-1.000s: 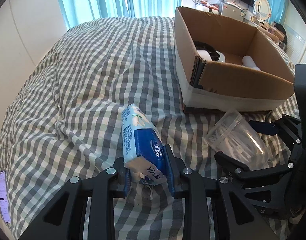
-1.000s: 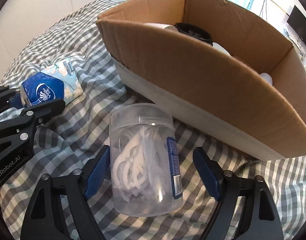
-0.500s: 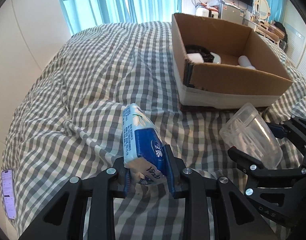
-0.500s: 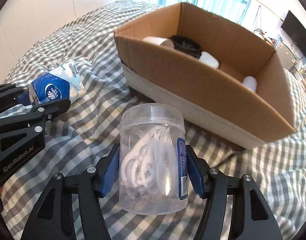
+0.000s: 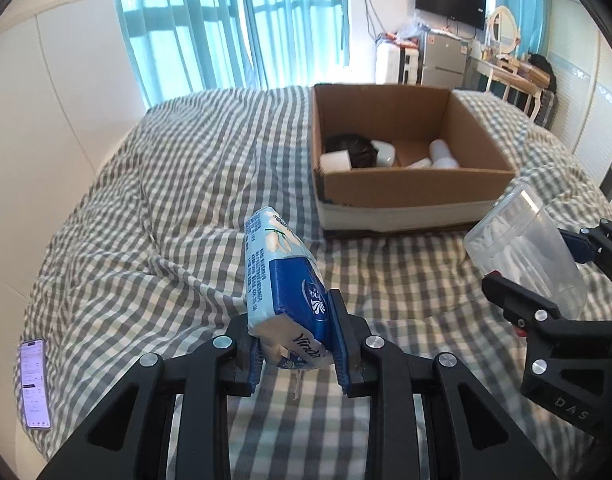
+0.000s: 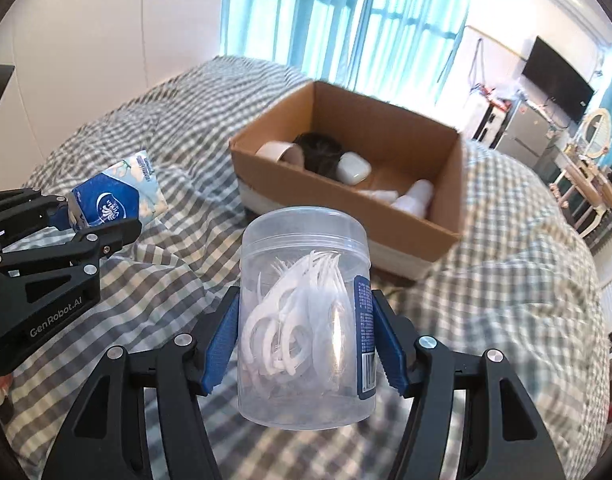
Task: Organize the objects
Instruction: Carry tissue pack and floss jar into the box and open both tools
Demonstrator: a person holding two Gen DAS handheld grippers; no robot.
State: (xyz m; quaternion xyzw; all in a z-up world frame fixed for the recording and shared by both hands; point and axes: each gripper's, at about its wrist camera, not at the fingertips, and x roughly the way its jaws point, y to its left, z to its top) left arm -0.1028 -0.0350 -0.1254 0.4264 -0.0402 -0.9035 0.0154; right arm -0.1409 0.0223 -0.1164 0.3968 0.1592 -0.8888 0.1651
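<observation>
My left gripper [image 5: 296, 344] is shut on a blue and white tissue pack [image 5: 280, 276] and holds it above the checked bed; the pack also shows in the right wrist view [image 6: 114, 196]. My right gripper [image 6: 304, 334] is shut on a clear plastic jar of white floss picks [image 6: 306, 320], lifted off the bed; the jar shows at the right of the left wrist view [image 5: 522, 252]. An open cardboard box [image 5: 410, 184] sits on the bed ahead, also in the right wrist view [image 6: 346, 216]. It holds a dark round thing, a white case and white bottles.
The checked duvet [image 5: 166, 208] is rumpled with folds. A phone [image 5: 35, 388] lies at the bed's left edge. White wall panels stand on the left, curtains behind. A fridge, a TV and a dressing table [image 6: 586, 168] are at the far right.
The right gripper closed on the jar and lifted it. Both grippers rose with their loads, so the box interior now shows from above.
</observation>
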